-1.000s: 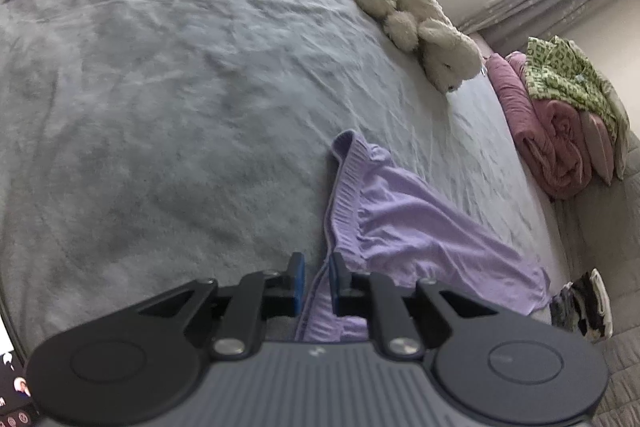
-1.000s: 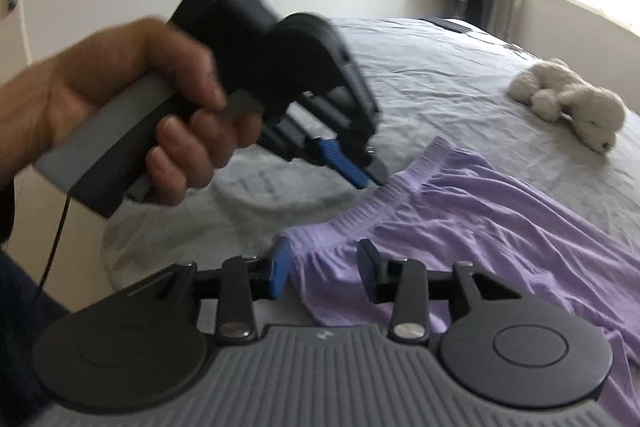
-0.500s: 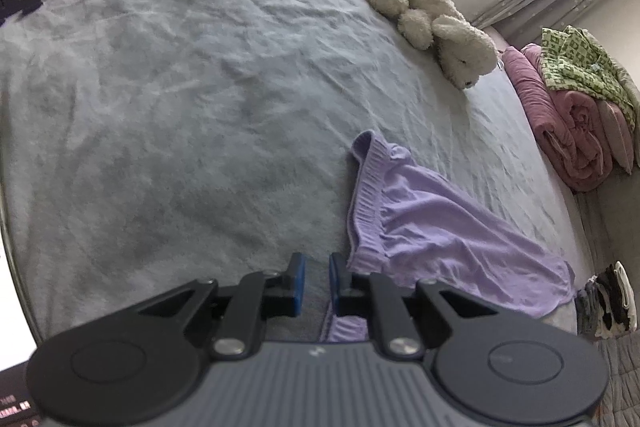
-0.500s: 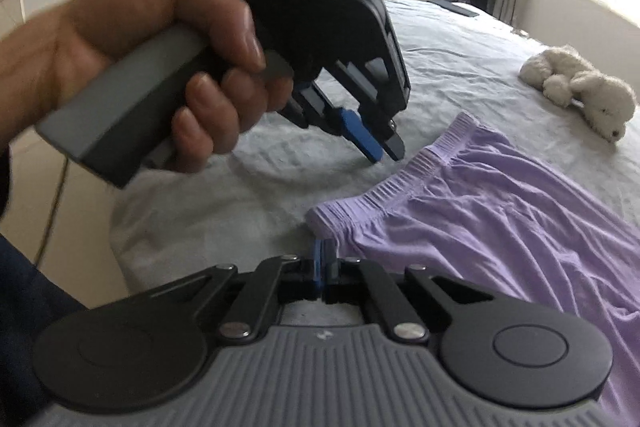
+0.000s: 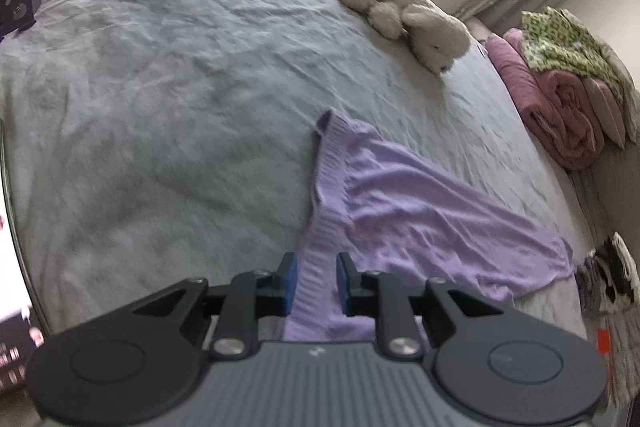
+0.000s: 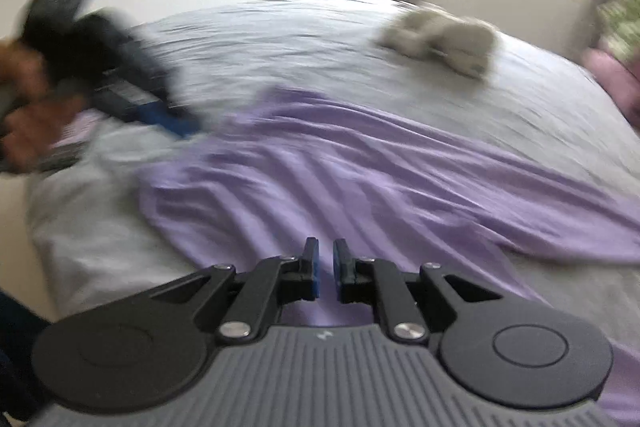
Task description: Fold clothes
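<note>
Shorts (image 5: 400, 203) lie on bed (image 5: 160, 87): waistband between slightly parted left hand-held gripper (image 5: 316, 281); only right view shows right hand-held gripper (image 6: 324, 269), slightly parted, empty, both just opening.

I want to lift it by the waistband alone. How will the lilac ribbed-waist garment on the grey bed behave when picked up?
The lilac ribbed-waist garment lies in soft ripples, so it will probably hang limp, not hold shape. It looks thin, so likely light. The knit seems matte, so the left hand-held gripper probably won't slip.
</note>
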Demonstrator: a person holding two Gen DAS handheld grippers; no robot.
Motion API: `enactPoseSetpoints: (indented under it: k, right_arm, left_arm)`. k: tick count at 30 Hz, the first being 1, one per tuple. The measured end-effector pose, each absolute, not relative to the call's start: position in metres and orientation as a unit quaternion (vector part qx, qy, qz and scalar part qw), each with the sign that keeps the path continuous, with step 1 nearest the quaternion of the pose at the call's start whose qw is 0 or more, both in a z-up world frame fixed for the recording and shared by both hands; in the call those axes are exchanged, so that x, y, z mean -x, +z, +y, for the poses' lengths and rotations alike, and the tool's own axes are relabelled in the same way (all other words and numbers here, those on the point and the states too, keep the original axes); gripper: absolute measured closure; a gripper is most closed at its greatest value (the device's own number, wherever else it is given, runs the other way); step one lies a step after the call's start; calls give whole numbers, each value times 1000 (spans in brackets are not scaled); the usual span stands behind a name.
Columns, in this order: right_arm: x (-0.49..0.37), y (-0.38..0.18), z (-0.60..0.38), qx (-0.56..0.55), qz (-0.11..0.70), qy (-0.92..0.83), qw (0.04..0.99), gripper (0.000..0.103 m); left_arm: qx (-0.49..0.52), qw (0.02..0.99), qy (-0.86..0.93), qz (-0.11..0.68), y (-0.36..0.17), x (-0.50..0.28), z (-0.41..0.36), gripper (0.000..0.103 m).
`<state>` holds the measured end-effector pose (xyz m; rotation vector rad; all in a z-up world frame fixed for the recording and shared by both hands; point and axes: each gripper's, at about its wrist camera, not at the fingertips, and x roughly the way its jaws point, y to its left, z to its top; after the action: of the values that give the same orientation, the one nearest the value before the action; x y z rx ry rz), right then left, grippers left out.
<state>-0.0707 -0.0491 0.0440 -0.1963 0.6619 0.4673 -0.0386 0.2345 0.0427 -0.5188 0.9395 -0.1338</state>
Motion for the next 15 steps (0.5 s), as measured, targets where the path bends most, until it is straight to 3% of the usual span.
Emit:
enactPoseSetpoints:
  k: [7, 10, 11, 13, 15]
  right_arm:
    - [90, 52, -140, 52, 343, 141, 927, 90]
    - [109, 52, -174, 26, 351, 110, 930, 73]
    - [116, 52, -188, 4, 355, 94, 930, 67]
    - [124, 51, -223, -62, 365, 62, 927, 67]
    - [132, 50, -258, -118, 370, 13, 921, 67]
  left_arm:
    - [282, 851, -53, 440, 46, 81, 238, 80]
    - [319, 843, -43, 431, 50, 104, 242, 77]
    - [328, 841, -40, 428, 50, 111, 242, 75]
    - [336, 838, -38, 428, 47, 121, 235, 70]
    - [338, 836, -37, 431, 41, 127, 226, 57]
